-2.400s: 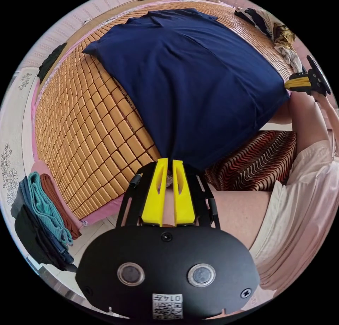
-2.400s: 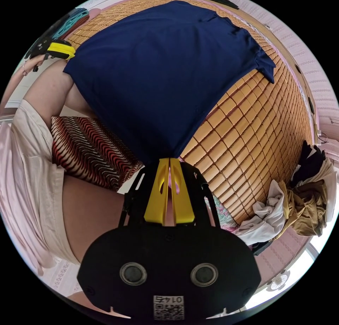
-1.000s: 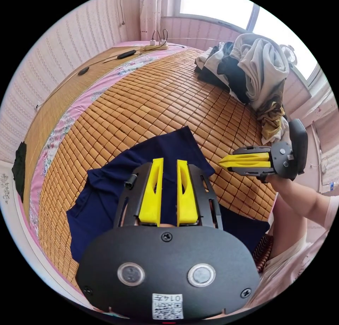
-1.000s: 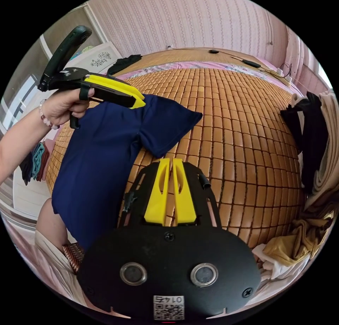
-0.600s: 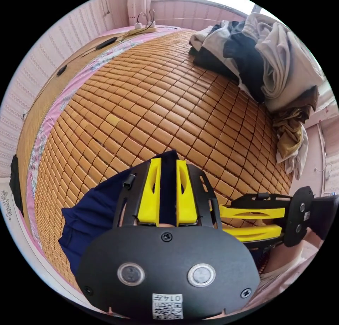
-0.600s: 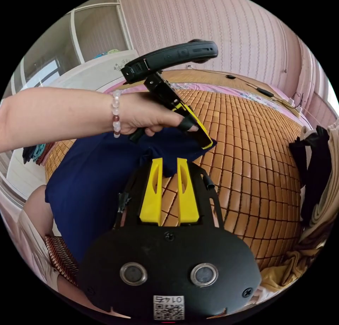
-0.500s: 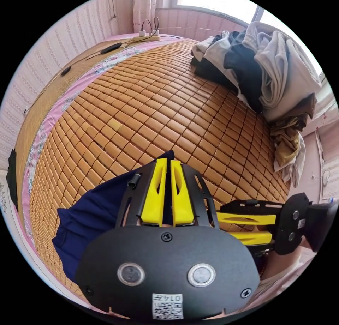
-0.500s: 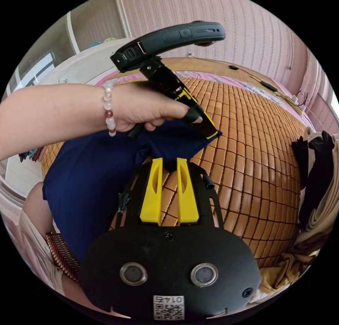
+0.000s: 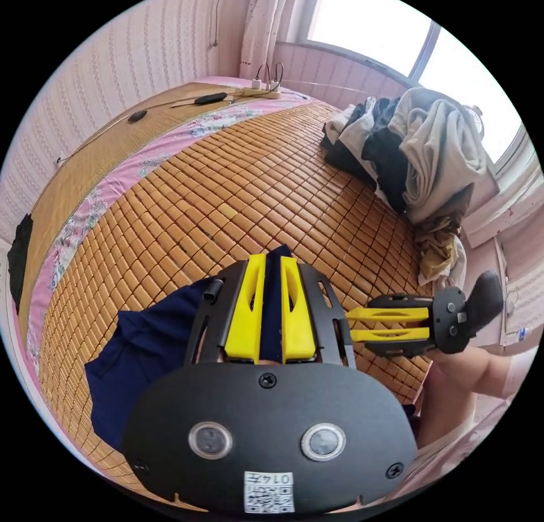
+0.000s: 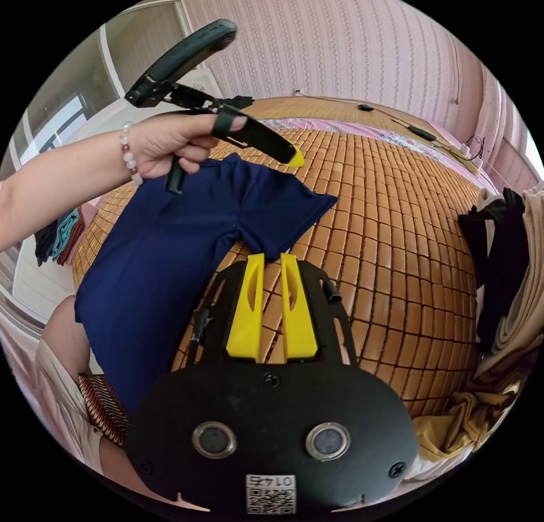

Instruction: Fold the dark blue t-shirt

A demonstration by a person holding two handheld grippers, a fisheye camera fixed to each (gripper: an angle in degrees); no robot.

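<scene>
I count one dark blue t-shirt point(image 10: 170, 255), two grippers, one heap of unfolded clothes point(image 9: 419, 159) and one small stack of folded clothes point(image 10: 56, 233).

The t-shirt lies on the bamboo mat point(image 9: 226, 193) of the bed. In the right gripper view it fills the left middle of the frame, with one sleeve pointing toward the centre. In the left gripper view it sits in the lower left, partly behind my gripper.

My left gripper point(image 9: 271, 261) has its jaws a little apart, and the blue cloth shows through the gap. In the right gripper view this gripper point(image 10: 294, 158) is in the upper left, in my hand point(image 10: 164, 142), lifted above the sleeve and not touching it. My right gripper point(image 10: 271, 258) also has its jaws slightly spread, holding nothing, above the bare mat just beside the sleeve.

Half a second ago my left gripper was pressed together on the sleeve tip; now it has let go and the sleeve lies flat. My right gripper, seen at the right of the left gripper view point(image 9: 354, 323), has its jaws closer together than before.
</scene>
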